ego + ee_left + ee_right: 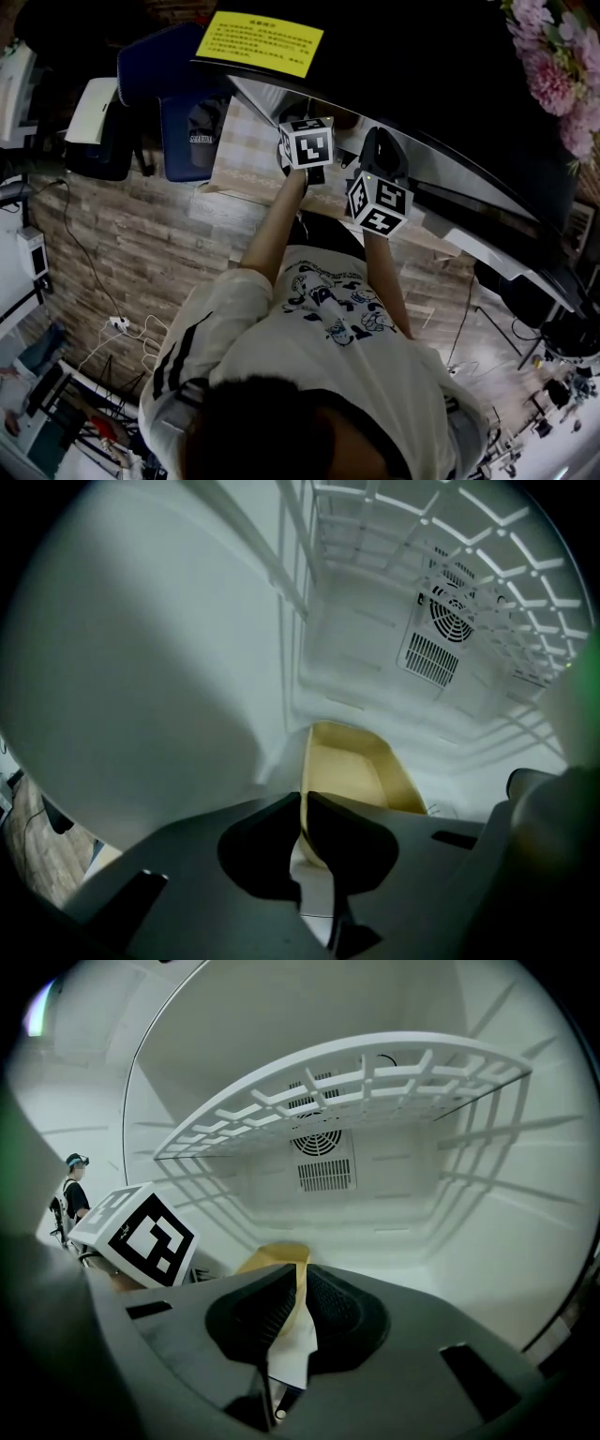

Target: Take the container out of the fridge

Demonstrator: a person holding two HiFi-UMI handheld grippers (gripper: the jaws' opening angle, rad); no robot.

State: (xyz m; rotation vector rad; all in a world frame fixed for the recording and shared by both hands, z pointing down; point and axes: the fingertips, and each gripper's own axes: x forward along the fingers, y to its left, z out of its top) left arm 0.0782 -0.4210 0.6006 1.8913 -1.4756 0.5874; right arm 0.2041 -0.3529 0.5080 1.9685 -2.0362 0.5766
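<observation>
Left claw [302,801] was shut on the near rim of the tan container [354,766], the thin edge pinched between the two jaws with no gap. Right claw [298,1283] was likewise clamped on the container's rim, the wall caught between the ribbed jaw faces.

Container was open-topped and low inside the fridge [141,667], beneath the white wire shelf [356,1077]. Could not tell whether it touched the fridge floor.

Left claw's marker cube [139,1232] showed just beside the container in the right gripper view. The back wall carried a round fan grille over a slotted vent [324,1164].

Head view: both claws were close together, arms stretched forward from the person's chest. A yellow notice [260,43] lay on a dark surface beyond them, with pink flowers [558,66] at upper right.
</observation>
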